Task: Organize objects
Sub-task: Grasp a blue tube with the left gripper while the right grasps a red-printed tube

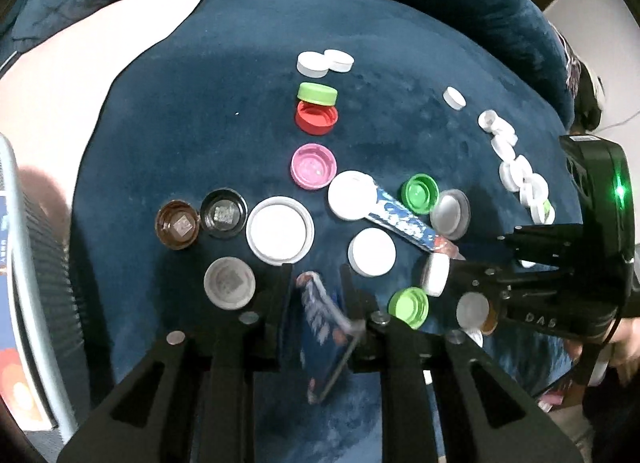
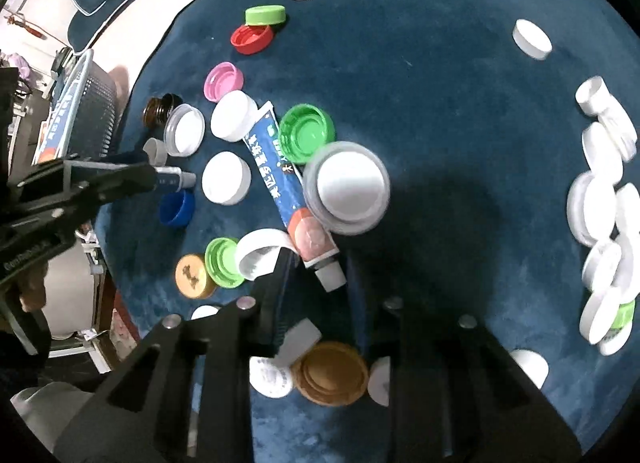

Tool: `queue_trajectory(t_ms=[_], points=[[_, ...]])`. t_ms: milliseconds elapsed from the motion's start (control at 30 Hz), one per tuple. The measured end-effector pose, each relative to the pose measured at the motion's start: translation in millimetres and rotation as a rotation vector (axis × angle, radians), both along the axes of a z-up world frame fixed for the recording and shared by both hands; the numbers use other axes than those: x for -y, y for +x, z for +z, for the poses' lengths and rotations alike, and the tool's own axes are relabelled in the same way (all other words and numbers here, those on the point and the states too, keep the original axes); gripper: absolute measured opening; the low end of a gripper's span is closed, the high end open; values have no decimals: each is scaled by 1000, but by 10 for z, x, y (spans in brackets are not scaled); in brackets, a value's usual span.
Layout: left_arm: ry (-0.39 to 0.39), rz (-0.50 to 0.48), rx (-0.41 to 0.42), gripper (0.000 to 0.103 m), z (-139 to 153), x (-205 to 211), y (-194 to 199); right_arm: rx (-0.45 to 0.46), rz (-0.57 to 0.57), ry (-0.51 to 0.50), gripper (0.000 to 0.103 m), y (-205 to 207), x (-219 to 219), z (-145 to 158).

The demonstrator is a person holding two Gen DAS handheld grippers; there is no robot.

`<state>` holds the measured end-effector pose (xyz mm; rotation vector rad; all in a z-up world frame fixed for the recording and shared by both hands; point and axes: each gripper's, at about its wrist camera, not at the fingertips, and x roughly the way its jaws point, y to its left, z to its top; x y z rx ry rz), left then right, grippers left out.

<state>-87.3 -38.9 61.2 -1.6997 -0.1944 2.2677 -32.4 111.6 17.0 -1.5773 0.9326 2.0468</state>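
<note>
On plush blue cloth (image 1: 200, 103), left tool (image 1: 316, 283) grips flat tube (image 1: 320, 315).

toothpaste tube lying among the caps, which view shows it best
Right wrist view: the toothpaste tube lies nearly whole, print and cap end visible. Left wrist view shows it smaller, its ends partly covered by caps.

We see a blue toothpaste tube (image 2: 288, 183) lying between a plain white lid (image 2: 234, 115) and an upturned green cap (image 2: 306, 133), touching both; a grey-rimmed white lid (image 2: 347, 187) rests on it.
</note>
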Motion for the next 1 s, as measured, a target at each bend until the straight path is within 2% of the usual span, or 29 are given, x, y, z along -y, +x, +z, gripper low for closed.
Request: queue_trajectory(t_ms=[100, 167, 300, 400, 533, 600, 667, 833, 933, 1000], points=[[13, 13, -9, 25, -61, -10, -64, 9, -10, 29, 30, -152, -47, -11], [24, 26, 8, 35, -148, -8, -122, 33, -8, 53, 30, -253, -61, -45], [42, 48, 56, 32, -275, 70, -130, 53, -3, 67, 28, -327, -76, -61], [53, 29, 42, 32, -175, 140, -27, 13, -28, -22, 23, -204, -116, 13], [60, 8, 22, 32, -64, 210, 145, 99, -11, -17, 23, -13, -52, 101], [45, 12, 8, 32, -48, 243, 209, 126, 9, -21, 26, 54, -38, 93], [6, 11, 0, 41, -69, 261, 247, 113, 21, 3, 26, 62, -9, 92], [-117, -29, -9, 49, -172, 232, 317, 117, 46, 80, 28, -145, 22, 11], [-154, -58, 28, 48, -338, 203, 317, 154, 65, 129, 26, -232, 75, -59], [-152, -54, 17, 38, -353, 222, 340, 150, 63, 125, 23, -238, 85, -8]])
